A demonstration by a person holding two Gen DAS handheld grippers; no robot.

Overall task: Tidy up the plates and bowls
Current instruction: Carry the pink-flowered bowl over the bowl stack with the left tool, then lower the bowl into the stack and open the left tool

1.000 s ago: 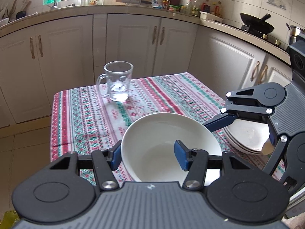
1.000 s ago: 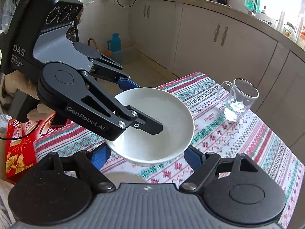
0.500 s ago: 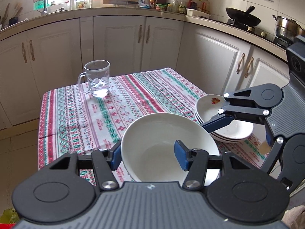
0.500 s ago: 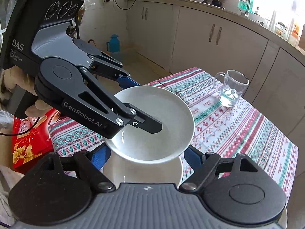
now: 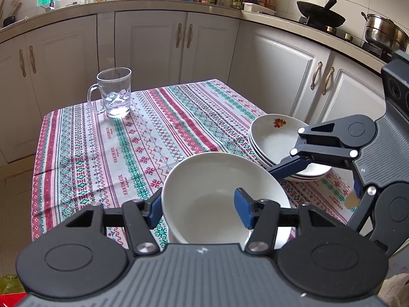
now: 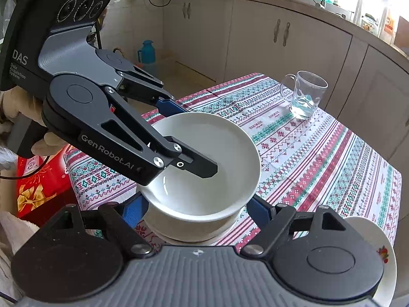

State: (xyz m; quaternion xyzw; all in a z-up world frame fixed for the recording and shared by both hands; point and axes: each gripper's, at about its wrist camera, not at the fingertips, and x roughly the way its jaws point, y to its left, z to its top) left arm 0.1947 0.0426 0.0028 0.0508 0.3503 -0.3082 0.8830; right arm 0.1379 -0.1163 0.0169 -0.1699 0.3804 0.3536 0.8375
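A white bowl (image 5: 209, 192) (image 6: 204, 158) hangs just above a second white bowl (image 6: 179, 230) on the striped tablecloth. My left gripper (image 5: 198, 204) is shut on its near rim, with one finger inside and one outside. In the right wrist view the left gripper (image 6: 194, 138) reaches in from the left. My right gripper (image 6: 196, 209) straddles the held bowl's body, and its blue pads press both sides. One of its fingers (image 5: 291, 167) meets the bowl's right side in the left wrist view. A stack of white plates (image 5: 276, 138) with a flower print sits at the table's right edge.
A glass mug (image 5: 115, 94) (image 6: 304, 94) stands near the table's far corner. The tablecloth (image 5: 127, 140) between mug and bowls is bare. A red gift box (image 6: 35, 192) and a blue flask (image 6: 147, 53) are on the floor. White cabinets ring the table.
Both grippers carried the bowl together across the table and slightly down. The plate stack came fully into view, and a second bowl now shows right under the held one.
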